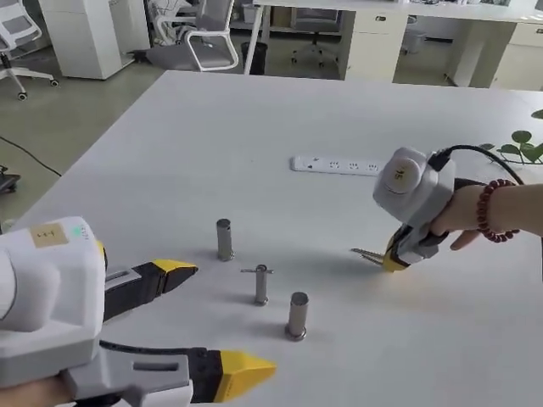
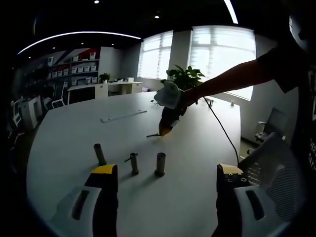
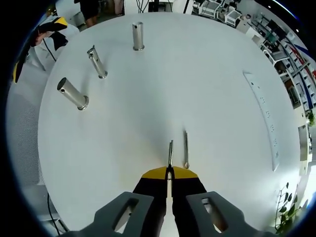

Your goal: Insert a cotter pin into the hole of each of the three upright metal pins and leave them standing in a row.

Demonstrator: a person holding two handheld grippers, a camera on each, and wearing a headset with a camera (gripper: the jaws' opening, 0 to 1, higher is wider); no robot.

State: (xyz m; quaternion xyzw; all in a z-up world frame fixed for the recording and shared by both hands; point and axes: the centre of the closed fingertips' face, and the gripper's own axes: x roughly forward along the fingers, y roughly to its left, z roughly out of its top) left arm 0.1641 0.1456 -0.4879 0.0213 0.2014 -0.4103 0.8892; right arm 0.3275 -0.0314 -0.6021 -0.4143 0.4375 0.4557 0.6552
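Steel middle pin (image 1: 261, 291), cotter pin (image 1: 254, 270) seemingly through

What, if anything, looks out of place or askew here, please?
Nothing stands out. The three metal pins stand upright; the middle pin carries a cotter pin. A loose cotter pin lies flat beside the right gripper, shut on a third cotter pin.

The right tool (image 3: 169, 172) grips a cotter pin (image 3: 171, 150); a second pin (image 3: 186, 146) lies just beside.
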